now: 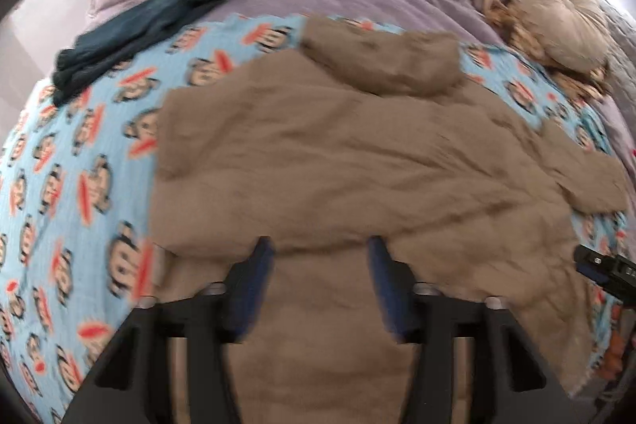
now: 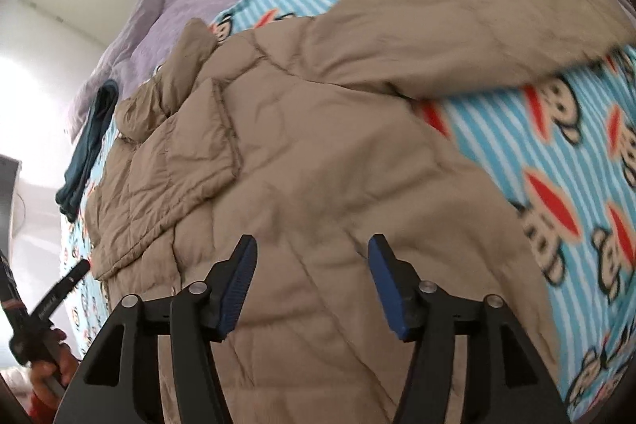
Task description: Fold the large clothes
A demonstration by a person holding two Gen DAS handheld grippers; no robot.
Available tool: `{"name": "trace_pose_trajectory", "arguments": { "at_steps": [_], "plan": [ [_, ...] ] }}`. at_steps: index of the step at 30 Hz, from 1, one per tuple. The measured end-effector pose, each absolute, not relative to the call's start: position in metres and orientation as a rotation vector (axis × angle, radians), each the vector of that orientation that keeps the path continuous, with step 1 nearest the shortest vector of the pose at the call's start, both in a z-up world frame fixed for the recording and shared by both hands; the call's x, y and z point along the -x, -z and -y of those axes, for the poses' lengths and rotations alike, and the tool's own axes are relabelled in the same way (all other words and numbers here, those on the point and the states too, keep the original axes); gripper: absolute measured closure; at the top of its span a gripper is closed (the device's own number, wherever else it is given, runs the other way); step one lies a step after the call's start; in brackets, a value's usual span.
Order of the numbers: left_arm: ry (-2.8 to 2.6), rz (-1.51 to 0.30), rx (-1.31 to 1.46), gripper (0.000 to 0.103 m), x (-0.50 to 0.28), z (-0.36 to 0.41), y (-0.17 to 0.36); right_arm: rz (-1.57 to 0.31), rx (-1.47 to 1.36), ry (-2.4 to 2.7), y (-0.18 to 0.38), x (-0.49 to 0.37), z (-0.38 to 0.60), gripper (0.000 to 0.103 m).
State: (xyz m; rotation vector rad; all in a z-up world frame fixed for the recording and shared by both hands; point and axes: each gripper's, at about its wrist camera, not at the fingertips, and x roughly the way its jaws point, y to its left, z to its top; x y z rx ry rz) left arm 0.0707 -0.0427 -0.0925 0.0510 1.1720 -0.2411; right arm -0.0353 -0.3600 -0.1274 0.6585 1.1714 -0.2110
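Both the left gripper [image 1: 320,253] and right gripper [image 2: 312,251] hung spread and empty over the tan jacket [image 1: 338,161], flat on the monkey-print blanket [image 1: 79,161]; the outstretched sleeve [image 2: 457,26] looked due inward, gripped near its cuff.

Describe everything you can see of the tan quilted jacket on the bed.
The tan jacket is a puffy, quilted coat with stitched seams and a hood lying at its far end. It is spread fairly flat but wrinkled on the blue monkey-print blanket. One sleeve stretches out sideways over the blanket; the other side is folded in across the body as a panel. Neither gripper grips it: the left gripper and right gripper are both open above it.
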Motion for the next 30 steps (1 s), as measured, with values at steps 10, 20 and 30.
{"name": "trace_pose_trajectory", "arguments": {
  "at_steps": [10,20,30],
  "plan": [
    [0.298,-1.168,-0.1,0.001,-0.035,0.12,0.089,-1.131,-0.772,0.275,0.128,0.077,0.428,0.023],
    [0.296,-1.215,-0.107,0.001,-0.034,0.169,0.1,-1.013,-0.923,0.351,0.14,0.087,0.522,0.0],
    [0.296,-1.255,-0.119,0.001,-0.053,0.203,0.116,-0.924,-1.053,0.425,0.172,0.062,0.623,0.0]
  ]
}}
